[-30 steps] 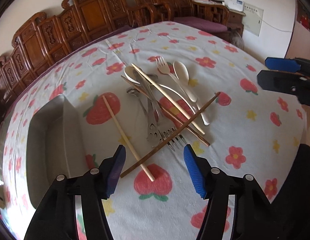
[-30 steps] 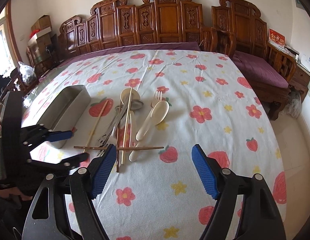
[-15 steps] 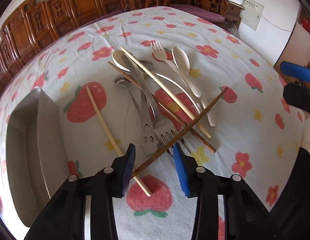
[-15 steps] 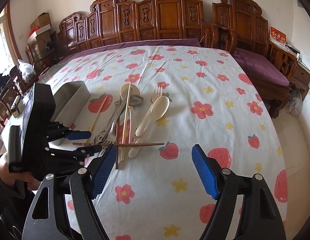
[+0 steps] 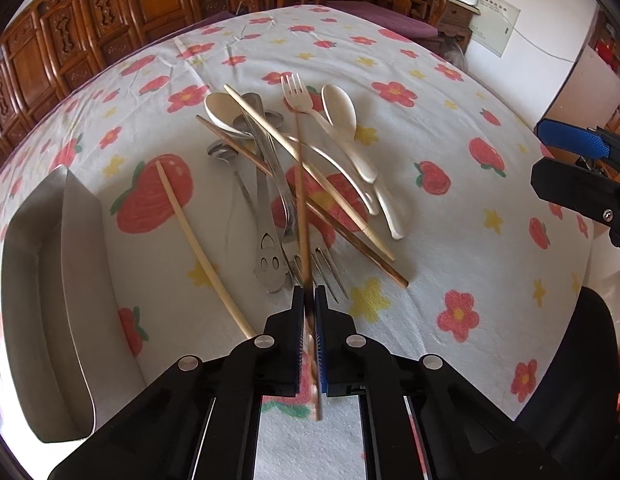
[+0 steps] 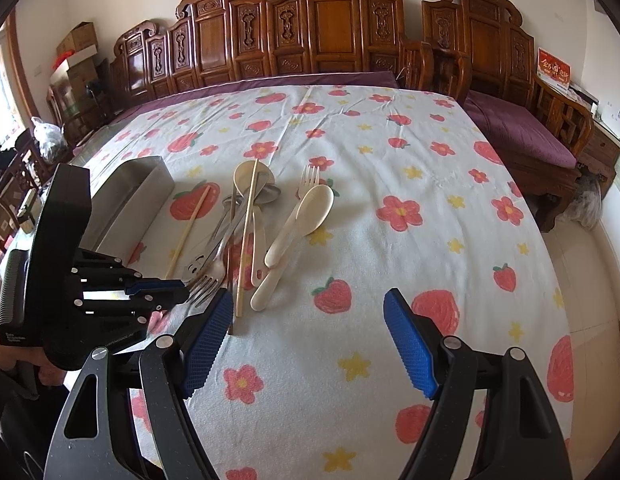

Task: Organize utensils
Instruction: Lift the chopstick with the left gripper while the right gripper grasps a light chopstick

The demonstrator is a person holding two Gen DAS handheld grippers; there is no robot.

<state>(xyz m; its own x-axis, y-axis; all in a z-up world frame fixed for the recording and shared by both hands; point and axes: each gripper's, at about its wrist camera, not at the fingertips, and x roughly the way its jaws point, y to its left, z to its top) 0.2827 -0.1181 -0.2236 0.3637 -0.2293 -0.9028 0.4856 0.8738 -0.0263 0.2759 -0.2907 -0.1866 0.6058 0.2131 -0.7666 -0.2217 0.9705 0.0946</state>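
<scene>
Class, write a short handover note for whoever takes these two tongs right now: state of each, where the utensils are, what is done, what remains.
Left tongs: shut on a dark chopstick, which points out over the pile.
Right tongs: open, holding nothing, above the tablecloth.
Pile: spoons, forks and other chopsticks lie crossed mid-table; one pale chopstick lies apart, near the metal tray.
Done: nothing visible in the tray.
Left: tray the held chopstick, then the rest.
</scene>
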